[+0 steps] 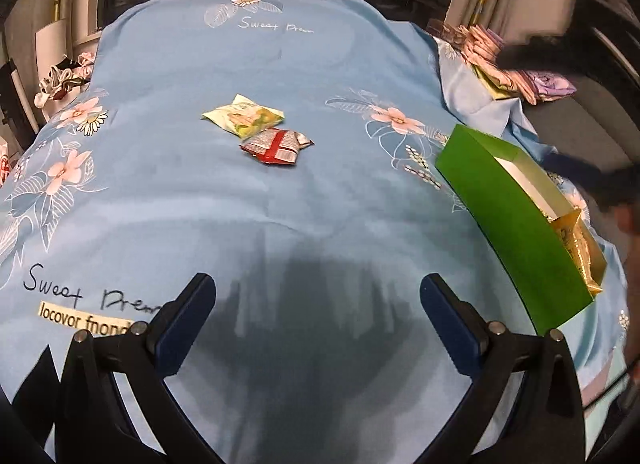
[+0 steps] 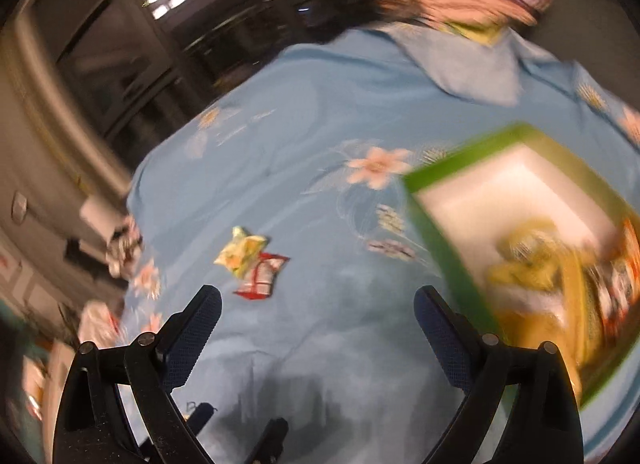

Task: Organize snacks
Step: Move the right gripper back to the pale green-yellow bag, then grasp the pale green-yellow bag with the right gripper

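Left gripper (image 1: pixel 318 292): jaws spread wide, nothing between them, held over the blue sheet (image 1: pixel 200 203). Ahead of it, well apart and slightly left of centre line, lie two snack packets. The pale packet (image 1: pixel 244 117) is the farther one; the red packet (image 1: pixel 276 145) lies just nearer and to its right, the two touching or overlapping at one corner. To the right of the gripper stands the green box (image 1: pixel 508 223), open-topped, with a yellow packet (image 1: pixel 578 244) inside at its near end.

Right gripper (image 2: pixel 318 298): jaws likewise spread wide and empty. This view is motion-blurred. The pale packet (image 2: pixel 240 250) and red packet (image 2: pixel 262 274) lie just ahead of the left finger, touching each other. The green box (image 2: pixel 448 248) sits close on the right, beside the right finger; its white interior holds yellow packets (image 2: pixel 528 264) and a red-and-white one at the far right, details unreadable.

Condition of packets: pale one is light green-yellow with crimped ends, crumpled; red one shows a white panel with red cross bands, also crumpled. Both lie flat on the sheet, outside the box.
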`<action>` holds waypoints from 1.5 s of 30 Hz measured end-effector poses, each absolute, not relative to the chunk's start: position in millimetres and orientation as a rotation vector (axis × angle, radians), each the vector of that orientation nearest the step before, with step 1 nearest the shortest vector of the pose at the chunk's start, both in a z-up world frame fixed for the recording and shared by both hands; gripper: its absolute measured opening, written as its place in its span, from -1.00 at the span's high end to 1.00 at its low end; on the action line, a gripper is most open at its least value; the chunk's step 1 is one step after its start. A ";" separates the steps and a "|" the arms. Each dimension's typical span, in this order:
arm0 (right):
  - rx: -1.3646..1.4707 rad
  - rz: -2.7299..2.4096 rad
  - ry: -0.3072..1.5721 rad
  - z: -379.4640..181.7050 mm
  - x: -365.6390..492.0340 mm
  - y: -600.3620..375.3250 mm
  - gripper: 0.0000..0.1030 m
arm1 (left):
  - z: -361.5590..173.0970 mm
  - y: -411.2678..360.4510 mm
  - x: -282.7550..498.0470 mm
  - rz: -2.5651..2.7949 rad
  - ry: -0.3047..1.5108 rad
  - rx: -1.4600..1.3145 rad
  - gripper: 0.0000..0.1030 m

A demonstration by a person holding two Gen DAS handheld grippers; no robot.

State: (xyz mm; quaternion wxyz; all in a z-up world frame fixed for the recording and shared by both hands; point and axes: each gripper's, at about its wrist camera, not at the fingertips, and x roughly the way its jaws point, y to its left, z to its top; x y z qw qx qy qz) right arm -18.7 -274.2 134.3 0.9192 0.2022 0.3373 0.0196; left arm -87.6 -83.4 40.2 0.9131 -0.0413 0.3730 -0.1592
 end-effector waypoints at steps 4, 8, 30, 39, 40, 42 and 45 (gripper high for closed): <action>0.270 0.119 0.811 129.3 36.4 -224.5 -0.90 | 45.3 -65.7 -84.0 -0.354 0.802 -0.156 -0.99; 0.216 0.188 0.913 114.9 101.2 -185.2 -0.90 | 47.4 -33.8 -77.2 -0.227 0.785 -0.190 -0.98; 0.026 0.171 1.118 45.9 206.6 -103.2 0.35 | 41.9 80.8 -50.9 -0.100 0.906 -0.393 -0.99; 0.123 0.335 0.996 74.0 24.9 -162.4 0.40 | 25.2 41.8 -62.6 -0.344 1.009 -0.307 -0.99; 0.151 0.328 0.982 76.8 14.5 -176.2 0.40 | 22.8 32.8 -65.0 -0.411 1.032 -0.294 -0.99; 0.207 0.287 0.952 74.7 -1.8 -197.2 0.40 | 16.4 20.1 -66.0 -0.461 1.061 -0.267 -0.99; 0.276 0.207 0.962 64.5 5.8 -215.1 0.40 | 14.4 4.2 -66.5 -0.402 1.015 -0.143 -0.99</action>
